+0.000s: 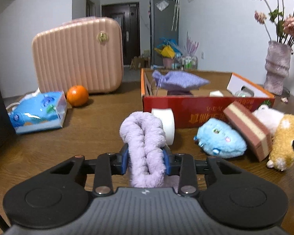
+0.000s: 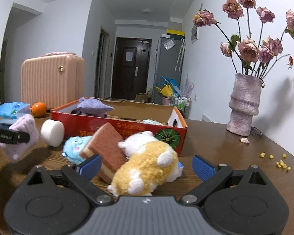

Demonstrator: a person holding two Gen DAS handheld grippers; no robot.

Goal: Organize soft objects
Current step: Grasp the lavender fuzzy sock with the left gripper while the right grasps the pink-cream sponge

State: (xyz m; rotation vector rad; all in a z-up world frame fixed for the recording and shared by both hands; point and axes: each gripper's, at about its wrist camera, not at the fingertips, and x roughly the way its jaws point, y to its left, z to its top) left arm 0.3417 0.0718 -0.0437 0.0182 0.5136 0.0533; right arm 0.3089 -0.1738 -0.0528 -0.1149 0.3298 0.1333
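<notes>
My left gripper (image 1: 146, 161) is shut on a folded lilac fuzzy sock (image 1: 143, 137), pinched between its blue pads just above the wooden table (image 1: 88, 133). The same sock (image 2: 21, 137) shows at the far left of the right wrist view. Behind it stands a red cardboard box (image 1: 186, 107) holding a purple knitted pouch (image 1: 178, 80). My right gripper (image 2: 147, 165) is open, with a yellow-and-white plush hamster (image 2: 147, 172) lying between its blue pads, which stand clear of it. A blue plush (image 2: 74, 146) and a pink-and-cream sponge (image 2: 107, 146) lean beside the hamster.
A white foam roll (image 1: 166, 121) lies before the box. A tissue pack (image 1: 37, 111), an orange (image 1: 77, 95) and a pink suitcase (image 1: 78, 56) stand at the left. A vase of dried roses (image 2: 245, 105) is on the right, with crumbs (image 2: 280, 162) nearby.
</notes>
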